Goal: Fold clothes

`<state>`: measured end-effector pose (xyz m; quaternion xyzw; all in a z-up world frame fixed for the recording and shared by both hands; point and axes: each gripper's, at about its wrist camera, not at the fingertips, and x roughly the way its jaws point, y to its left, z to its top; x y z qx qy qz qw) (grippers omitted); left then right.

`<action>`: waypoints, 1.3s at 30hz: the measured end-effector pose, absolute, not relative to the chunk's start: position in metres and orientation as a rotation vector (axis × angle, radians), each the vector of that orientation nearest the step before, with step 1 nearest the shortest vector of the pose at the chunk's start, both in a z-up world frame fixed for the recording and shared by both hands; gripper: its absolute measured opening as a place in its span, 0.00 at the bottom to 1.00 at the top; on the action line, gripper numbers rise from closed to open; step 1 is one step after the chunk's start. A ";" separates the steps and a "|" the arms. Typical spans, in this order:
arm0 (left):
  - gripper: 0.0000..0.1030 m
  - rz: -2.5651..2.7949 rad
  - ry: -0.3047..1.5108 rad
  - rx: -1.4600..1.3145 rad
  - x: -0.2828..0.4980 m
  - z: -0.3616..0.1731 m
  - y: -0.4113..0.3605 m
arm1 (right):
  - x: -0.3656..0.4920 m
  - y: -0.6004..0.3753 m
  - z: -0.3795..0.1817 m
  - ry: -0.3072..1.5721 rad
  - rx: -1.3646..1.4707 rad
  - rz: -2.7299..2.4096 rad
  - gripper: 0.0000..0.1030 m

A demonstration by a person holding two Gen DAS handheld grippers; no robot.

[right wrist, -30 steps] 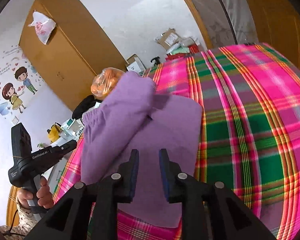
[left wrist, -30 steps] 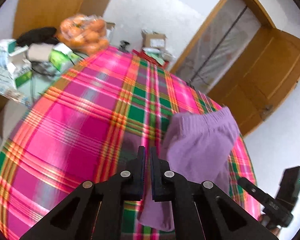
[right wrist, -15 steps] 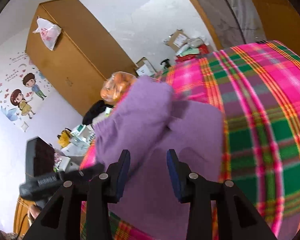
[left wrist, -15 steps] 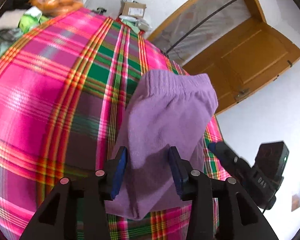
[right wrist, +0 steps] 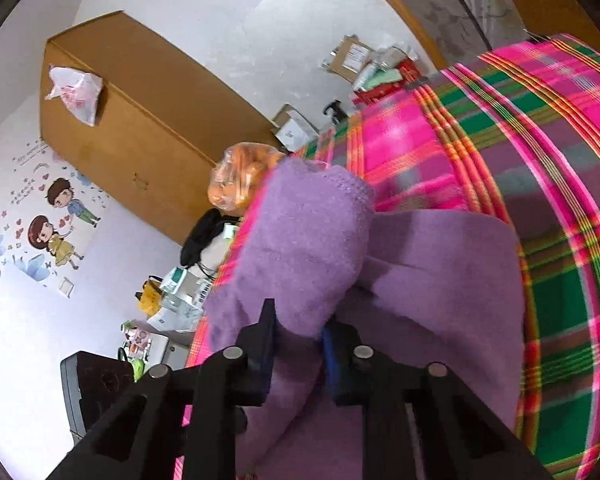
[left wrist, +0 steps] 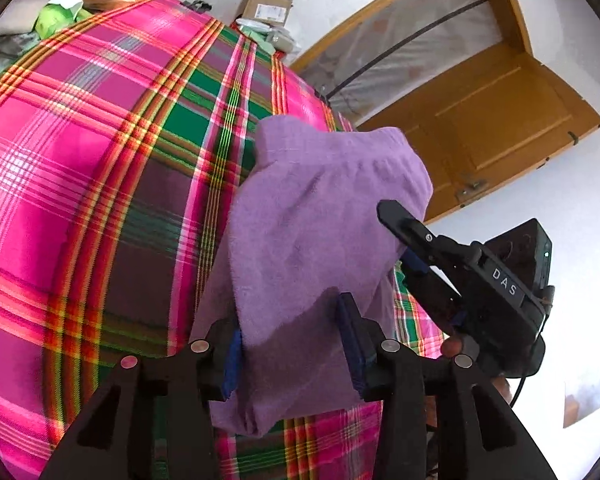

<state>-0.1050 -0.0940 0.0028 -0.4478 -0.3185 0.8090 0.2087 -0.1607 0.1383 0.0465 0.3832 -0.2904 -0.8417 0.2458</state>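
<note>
Both hand-held grippers have closed in on fuzzy purple garment [left wrist: 316,216].

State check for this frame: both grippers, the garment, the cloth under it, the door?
Left gripper: open, straddling the garment.
Right gripper: closing on a raised fold.
Purple knit garment: partly folded, bunched.
Pink-green plaid cloth: spread flat.
Wooden door: swung open.

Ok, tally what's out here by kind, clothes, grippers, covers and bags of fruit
Purple garment: 1
Grippers: 2, left gripper and right gripper
Plaid cover: 1
Bag of oranges: 1
Total: 5
</note>
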 end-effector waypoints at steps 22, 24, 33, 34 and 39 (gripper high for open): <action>0.42 2.415 -1.183 -1.192 -0.051 0.003 -0.192 | -0.181 -0.005 0.051 -0.729 1.077 -2.013 0.16; 0.42 2.423 -1.208 -1.210 -0.049 0.000 -0.198 | -0.182 -0.005 0.046 -0.721 1.118 -2.020 0.18; 0.42 2.530 -1.204 -1.215 -0.021 0.009 -0.208 | -0.152 0.063 0.060 -0.679 1.079 -2.201 0.27; 0.42 2.565 -1.163 -1.210 -0.021 0.013 -0.205 | -0.147 0.074 0.062 -0.678 1.069 -2.227 0.27; 0.42 2.621 -1.011 -1.167 -0.021 0.034 -0.185 | -0.126 0.136 0.063 -0.684 1.069 -2.407 0.27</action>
